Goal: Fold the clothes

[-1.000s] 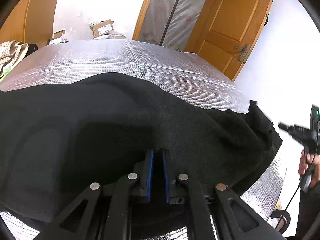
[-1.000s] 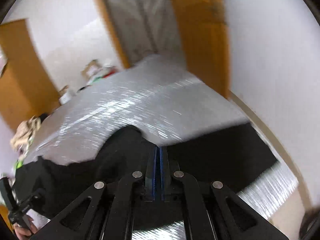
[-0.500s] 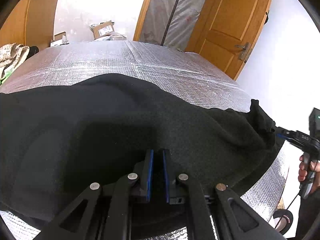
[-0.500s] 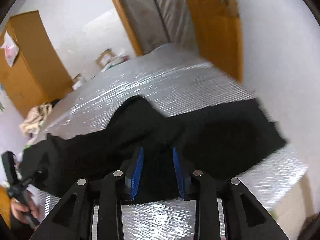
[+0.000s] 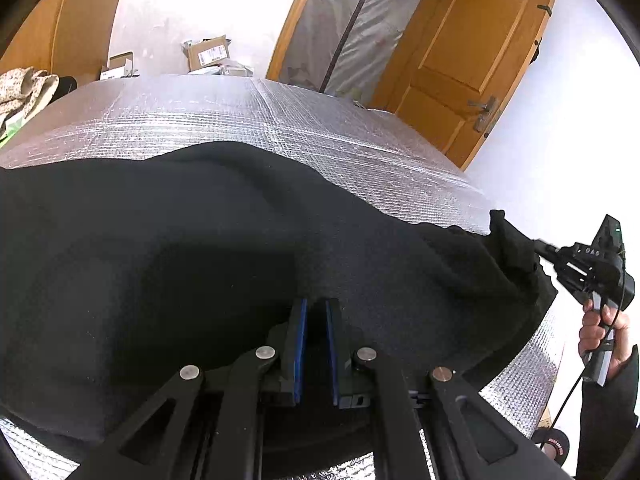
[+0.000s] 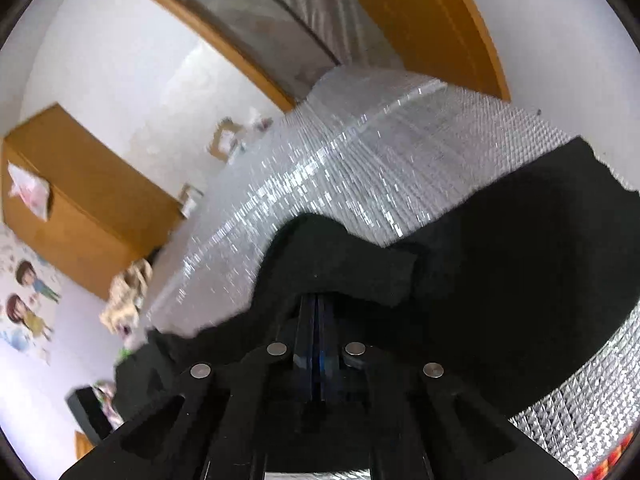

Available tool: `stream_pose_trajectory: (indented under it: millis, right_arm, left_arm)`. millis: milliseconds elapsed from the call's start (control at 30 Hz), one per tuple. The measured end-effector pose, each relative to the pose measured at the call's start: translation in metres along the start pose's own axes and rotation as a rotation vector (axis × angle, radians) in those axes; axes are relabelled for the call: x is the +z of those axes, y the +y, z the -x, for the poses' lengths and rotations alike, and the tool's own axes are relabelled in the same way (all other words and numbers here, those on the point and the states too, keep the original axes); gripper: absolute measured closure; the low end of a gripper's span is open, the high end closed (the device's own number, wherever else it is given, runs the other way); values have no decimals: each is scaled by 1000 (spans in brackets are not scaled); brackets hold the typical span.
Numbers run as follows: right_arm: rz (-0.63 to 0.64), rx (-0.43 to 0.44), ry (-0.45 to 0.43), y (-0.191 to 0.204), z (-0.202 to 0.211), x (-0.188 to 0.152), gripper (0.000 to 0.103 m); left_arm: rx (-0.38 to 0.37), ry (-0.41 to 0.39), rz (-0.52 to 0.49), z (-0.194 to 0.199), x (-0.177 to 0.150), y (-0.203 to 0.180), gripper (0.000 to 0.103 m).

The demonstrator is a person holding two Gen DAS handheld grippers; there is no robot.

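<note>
A black garment (image 5: 200,260) lies spread across a table covered in silver foil (image 5: 280,120). My left gripper (image 5: 316,306) is at the garment's near edge, its blue pads close together with dark cloth in the narrow gap. At the right side, my right gripper (image 5: 538,245), held by a person's hand (image 5: 600,328), has its tip at the garment's raised right corner. In the right wrist view that gripper (image 6: 317,300) is shut, its pads pressed together, and a flap of the black garment (image 6: 520,300) bunches up around the fingertips. This view is tilted and blurred.
A wooden door (image 5: 472,60) and a plastic-covered doorway stand behind the table. Cardboard boxes (image 5: 208,54) sit at the far end. A heap of light clothes (image 5: 20,92) lies at the far left. A wooden cabinet (image 6: 80,200) stands by the wall.
My right gripper opened, dropped onto the garment's right corner and closed there, rolling as it went. The corner now stands lifted. My left gripper has kept still.
</note>
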State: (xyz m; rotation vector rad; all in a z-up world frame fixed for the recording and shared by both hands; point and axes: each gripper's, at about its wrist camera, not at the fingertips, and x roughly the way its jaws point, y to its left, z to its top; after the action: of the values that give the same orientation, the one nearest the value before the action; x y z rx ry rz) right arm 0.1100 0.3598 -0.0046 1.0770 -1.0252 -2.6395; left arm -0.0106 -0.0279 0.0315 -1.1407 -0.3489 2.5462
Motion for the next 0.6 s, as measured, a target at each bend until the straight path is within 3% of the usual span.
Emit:
stream_pose_trajectory:
  millis: [267,333,433,600]
  right_arm:
    - [157,-87,-141,12,38,8,98]
    - [283,-114,-100,25,32,-4,92]
    - [468,-145,-22,43,19,-23,74]
    - [782,-216,90,66,-12,-53,72]
  left_arm:
    - [0,-1,-1,0,0,2,94]
    - [6,-1,-6,0,0,0,94]
    - [18,-2,-15,1,0,-2,94]
    - [25,-3,-22,1,0,-4,94]
